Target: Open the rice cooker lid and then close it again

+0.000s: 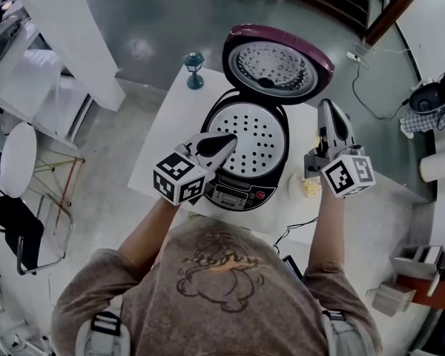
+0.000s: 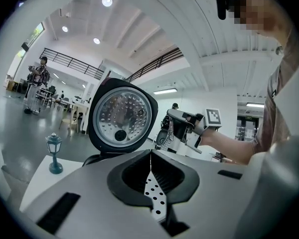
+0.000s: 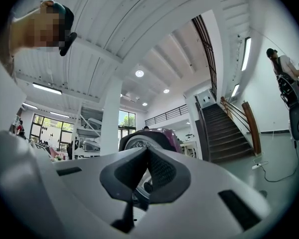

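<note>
Head view: lid (image 1: 277,64) of the rice cooker (image 1: 261,128) stands open at upper centre, up-left of the right gripper (image 1: 328,107) (fingers shut, empty), the nearer one, I'd say. Left gripper (image 1: 228,139), fingers also closed on nothing, hovers over the cooker's front.

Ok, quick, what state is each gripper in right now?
Left gripper: closed, holding nothing.
Right gripper: closed, holding nothing.
</note>
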### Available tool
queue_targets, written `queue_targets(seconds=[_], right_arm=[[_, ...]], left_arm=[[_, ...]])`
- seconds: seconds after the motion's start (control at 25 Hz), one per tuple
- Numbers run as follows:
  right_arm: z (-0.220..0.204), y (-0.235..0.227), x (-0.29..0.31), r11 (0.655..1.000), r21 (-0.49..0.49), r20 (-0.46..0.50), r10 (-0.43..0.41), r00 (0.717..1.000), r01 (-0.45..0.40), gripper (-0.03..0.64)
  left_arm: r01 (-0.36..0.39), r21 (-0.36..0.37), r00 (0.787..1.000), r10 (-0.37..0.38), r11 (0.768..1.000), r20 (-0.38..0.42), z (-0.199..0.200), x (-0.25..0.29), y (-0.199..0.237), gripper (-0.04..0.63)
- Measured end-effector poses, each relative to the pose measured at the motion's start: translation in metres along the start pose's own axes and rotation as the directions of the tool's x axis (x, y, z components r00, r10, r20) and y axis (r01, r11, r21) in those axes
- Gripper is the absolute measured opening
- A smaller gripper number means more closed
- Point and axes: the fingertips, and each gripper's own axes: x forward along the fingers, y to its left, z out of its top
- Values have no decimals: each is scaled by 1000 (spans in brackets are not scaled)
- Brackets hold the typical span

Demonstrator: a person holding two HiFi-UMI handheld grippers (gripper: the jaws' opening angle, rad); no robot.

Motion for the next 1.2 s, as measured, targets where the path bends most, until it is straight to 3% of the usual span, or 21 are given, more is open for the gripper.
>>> queue_targets(seconds=[0.4, 0.6, 1.0, 1.2], right_arm=[[-15, 4, -18, 1000, 7, -23, -12, 1000, 12, 29], [-12, 6, -17, 1000, 9, -10, 13, 1000, -12, 128], [-11, 1, 0, 996, -20, -39, 92, 995, -92, 459], [-13, -12, 17, 990, -55, -75, 125, 989, -130, 469]], left_arm=[[15, -8, 1000, -15, 1000, -14, -8, -1, -8, 21], [13, -8, 1000, -13, 1000, -18, -10, -4, -8, 21], [23, -10, 999, -23, 1000, -31, -13, -5, -13, 21], [31, -8, 999, -31, 999, -42, -16, -5, -15, 21]])
